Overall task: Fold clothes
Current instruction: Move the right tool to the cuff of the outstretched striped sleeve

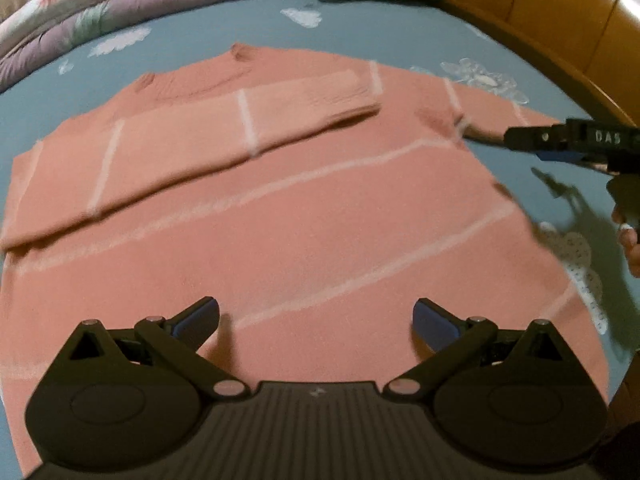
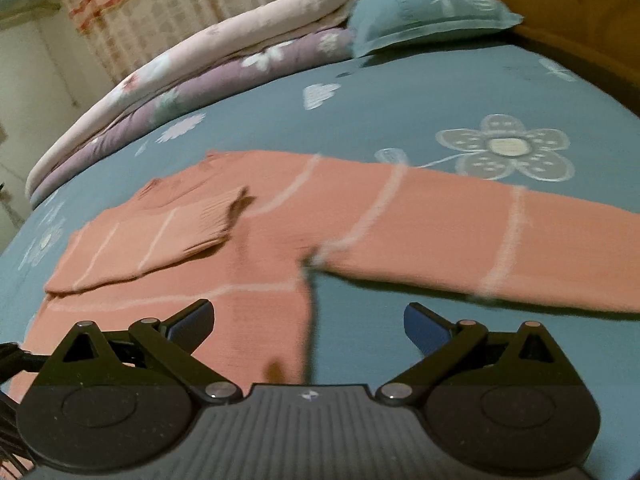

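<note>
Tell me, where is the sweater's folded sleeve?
The folded sleeve lies across the pink sweater's chest, left in the right wrist view, below the collar.

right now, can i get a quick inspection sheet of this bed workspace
surface: blue bedsheet with white flower print, mostly flat
job's things: salmon-pink knit sweater with thin white stripes lies spread out; one sleeve is folded across the chest, the other sleeve stretches out over the sheet
clutter: folded purple and pink floral quilt and blue pillow at the far edge
grippers: left gripper open above the sweater hem; right gripper open over the sweater's side edge, holding nothing
cables: black cables at the right wrist view's lower left edge
surroundings: wooden bed frame, patterned curtain
</note>
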